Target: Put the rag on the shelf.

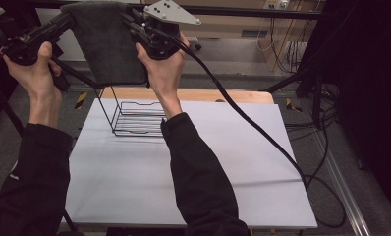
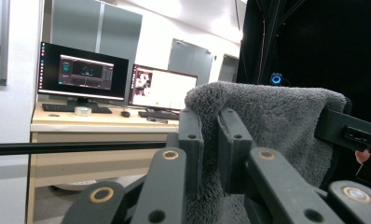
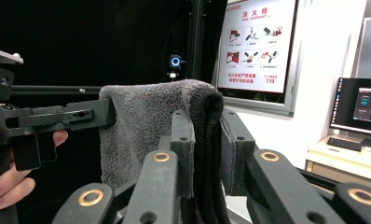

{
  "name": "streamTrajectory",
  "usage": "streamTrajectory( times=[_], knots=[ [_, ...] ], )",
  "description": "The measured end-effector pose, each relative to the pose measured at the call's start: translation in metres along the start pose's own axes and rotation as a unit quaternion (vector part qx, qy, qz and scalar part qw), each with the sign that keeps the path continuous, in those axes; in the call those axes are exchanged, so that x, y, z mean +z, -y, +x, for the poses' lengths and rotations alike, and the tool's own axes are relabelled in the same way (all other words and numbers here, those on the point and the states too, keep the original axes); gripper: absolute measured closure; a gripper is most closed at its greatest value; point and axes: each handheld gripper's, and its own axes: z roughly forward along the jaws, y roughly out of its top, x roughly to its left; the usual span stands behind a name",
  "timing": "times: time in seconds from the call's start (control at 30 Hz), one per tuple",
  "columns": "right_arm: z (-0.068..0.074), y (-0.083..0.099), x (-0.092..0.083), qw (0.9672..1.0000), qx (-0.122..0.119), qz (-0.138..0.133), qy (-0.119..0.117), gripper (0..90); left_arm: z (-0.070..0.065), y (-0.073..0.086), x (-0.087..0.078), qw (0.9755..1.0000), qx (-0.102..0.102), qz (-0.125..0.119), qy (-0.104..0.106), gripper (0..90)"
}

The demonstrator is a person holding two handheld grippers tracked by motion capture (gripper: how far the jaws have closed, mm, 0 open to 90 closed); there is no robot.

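A dark grey towel (image 1: 110, 44) hangs in the air above the far left of the table, stretched between both grippers. My left gripper (image 1: 70, 20) is shut on its top left corner, and the towel (image 2: 267, 126) sits pinched between the jaws in the left gripper view. My right gripper (image 1: 134, 24) is shut on the top right corner, where the folded towel edge (image 3: 204, 140) runs down between its jaws. Below the towel, a black wire rack (image 1: 134, 118) stands on the white table cover (image 1: 183, 172). The lower part of the towel hides the rack's far upper part.
A black cable (image 1: 252, 123) trails from the right gripper across the table's right side to the floor. The wooden table edge (image 1: 233, 94) shows at the back. A desk with monitors (image 2: 118, 84) stands beyond the frame, and a wall poster (image 3: 258, 44) hangs opposite.
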Motion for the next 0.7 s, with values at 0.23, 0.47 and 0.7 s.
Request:
streamTrajectory(
  times=[0.23, 0.47, 0.7],
  knots=[
    [-0.008, 0.003, 0.011, 1.0000, 0.002, -0.002, 0.007, 78.2, 0.008, -0.002, 0.014, 0.9999, -0.005, 0.006, -0.006, 81.0],
    [-0.016, 0.005, 0.020, 0.9999, -0.004, -0.010, 0.013, 78.2, 0.015, -0.005, 0.025, 0.9999, -0.005, 0.010, -0.008, 81.0],
    [-0.020, 0.011, 0.027, 0.9997, -0.012, 0.000, 0.020, 78.2, 0.024, 0.003, 0.033, 0.9997, -0.006, 0.022, -0.012, 80.9]
  ],
)
